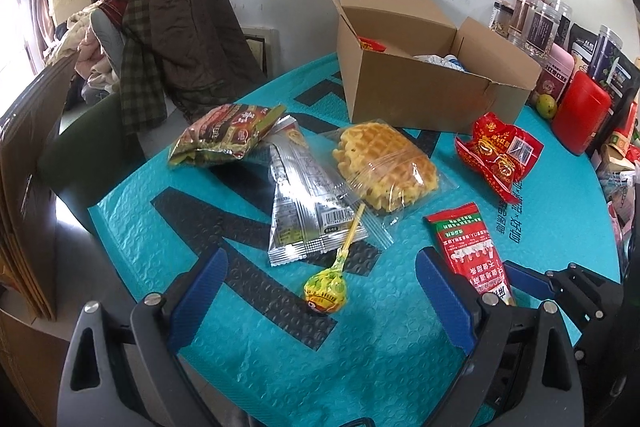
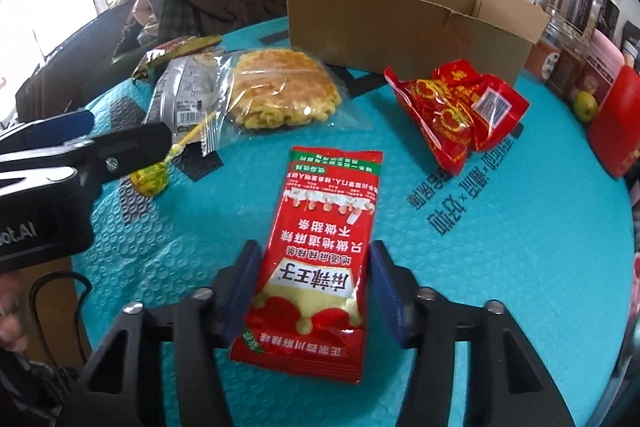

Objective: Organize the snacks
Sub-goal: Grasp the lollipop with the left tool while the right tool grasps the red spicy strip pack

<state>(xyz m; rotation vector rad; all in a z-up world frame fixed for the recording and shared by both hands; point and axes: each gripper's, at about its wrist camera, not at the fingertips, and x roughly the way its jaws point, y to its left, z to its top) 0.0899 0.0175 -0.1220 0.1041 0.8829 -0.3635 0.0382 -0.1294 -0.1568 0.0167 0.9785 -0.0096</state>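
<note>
Snacks lie on a teal bubble-wrap mat [image 1: 160, 227]. A yellow-green lollipop [image 1: 325, 289] lies between the fingers of my open left gripper [image 1: 320, 287], untouched. Beyond it lie a silver packet [image 1: 304, 203], a wrapped waffle [image 1: 384, 167], a brown-green bag [image 1: 224, 137] and a red candy bag [image 1: 500, 151]. My right gripper [image 2: 312, 287] is open, its blue pads on either side of a red spicy-strip packet [image 2: 320, 251], with gaps on both sides. An open cardboard box [image 1: 424, 75] stands at the back, with some packets inside.
Jars, pouches, a red canister [image 1: 582, 119] and a green fruit [image 1: 546, 105] crowd the right edge. A chair draped with coats [image 1: 180, 39] stands behind the table on the left. The left gripper's body [image 2: 80, 155] shows in the right wrist view.
</note>
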